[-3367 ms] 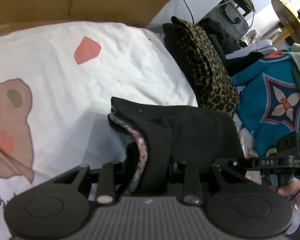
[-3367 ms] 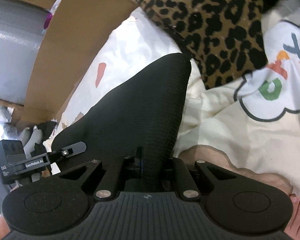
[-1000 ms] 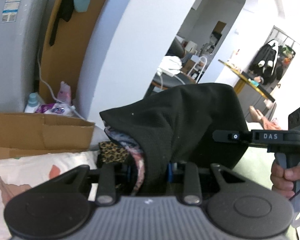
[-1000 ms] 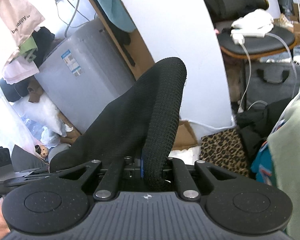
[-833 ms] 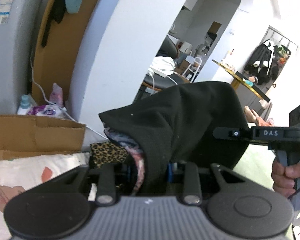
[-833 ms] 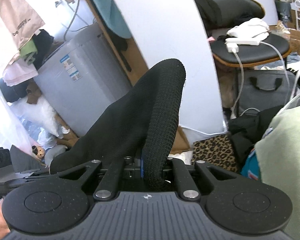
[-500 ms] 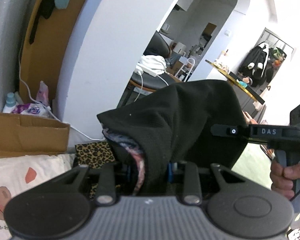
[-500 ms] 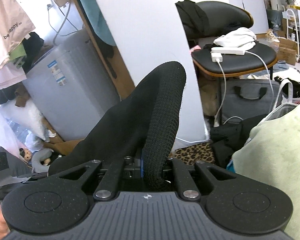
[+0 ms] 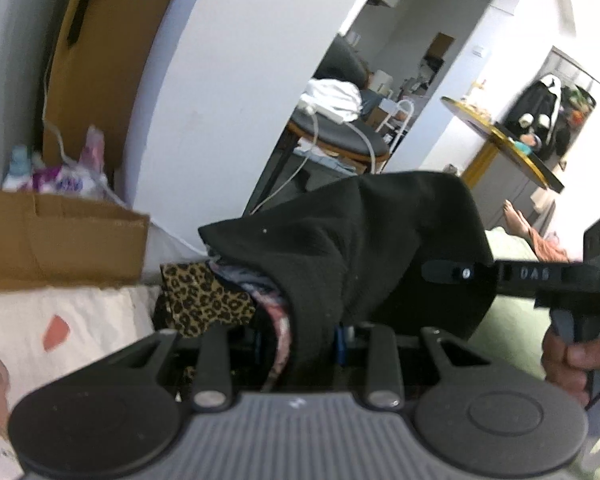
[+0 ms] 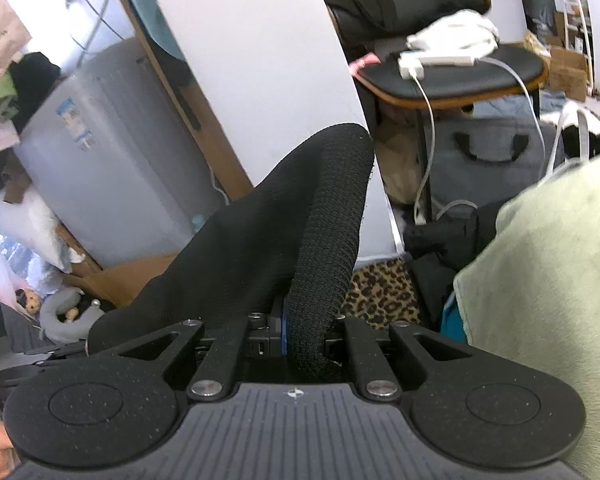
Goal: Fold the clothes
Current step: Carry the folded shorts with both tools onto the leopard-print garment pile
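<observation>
A black garment (image 9: 364, 248) with a patterned pink lining (image 9: 278, 316) is held up in the air between both grippers. My left gripper (image 9: 300, 344) is shut on one bunched edge of it. My right gripper (image 10: 306, 336) is shut on a thick ribbed black edge (image 10: 328, 232) of the same garment. The right gripper's body and the hand holding it show at the right of the left wrist view (image 9: 556, 280). The fingertips of both grippers are hidden by the cloth.
A leopard-print cloth (image 9: 204, 300) lies on the white printed bedding (image 9: 60, 320) below. A pale green garment (image 10: 548, 300) is at the right. A cardboard box (image 9: 60, 236), white wall (image 9: 228, 80), chair with charger (image 10: 452, 68) and grey appliance (image 10: 112, 152) stand behind.
Both grippers lifted the black garment off the bedding and hold it high; over the last second the views tilted slightly downward, with more bedding and leopard cloth showing. Grips are unchanged.
</observation>
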Action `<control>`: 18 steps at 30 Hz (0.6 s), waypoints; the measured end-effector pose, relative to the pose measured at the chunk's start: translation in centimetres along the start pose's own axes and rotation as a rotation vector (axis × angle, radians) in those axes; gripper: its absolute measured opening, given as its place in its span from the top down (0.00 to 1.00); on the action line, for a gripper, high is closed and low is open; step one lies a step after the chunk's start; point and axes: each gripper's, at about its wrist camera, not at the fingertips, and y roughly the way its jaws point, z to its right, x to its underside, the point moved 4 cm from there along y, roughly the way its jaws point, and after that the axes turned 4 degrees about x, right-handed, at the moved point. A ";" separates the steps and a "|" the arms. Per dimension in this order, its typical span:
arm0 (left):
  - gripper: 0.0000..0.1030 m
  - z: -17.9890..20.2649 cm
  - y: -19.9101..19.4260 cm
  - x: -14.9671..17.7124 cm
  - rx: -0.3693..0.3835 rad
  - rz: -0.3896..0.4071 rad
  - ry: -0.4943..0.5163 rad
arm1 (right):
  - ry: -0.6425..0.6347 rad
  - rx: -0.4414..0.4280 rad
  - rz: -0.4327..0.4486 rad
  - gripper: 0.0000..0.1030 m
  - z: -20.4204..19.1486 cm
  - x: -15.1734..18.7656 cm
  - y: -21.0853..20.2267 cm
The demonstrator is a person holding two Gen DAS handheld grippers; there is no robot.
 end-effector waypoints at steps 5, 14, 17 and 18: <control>0.68 -1.7 3.8 1.9 0.018 0.012 0.004 | -0.056 0.064 -0.010 0.93 1.5 1.0 4.3; 0.68 -5.8 10.1 6.9 0.099 0.131 -0.066 | -0.183 0.167 0.052 0.93 3.6 3.5 9.7; 0.68 -6.9 12.1 7.6 0.117 0.132 -0.058 | -0.204 0.208 0.088 0.93 4.0 4.6 11.5; 0.68 -7.5 12.9 7.8 0.121 0.129 -0.063 | -0.209 0.221 0.098 0.93 4.2 5.0 12.2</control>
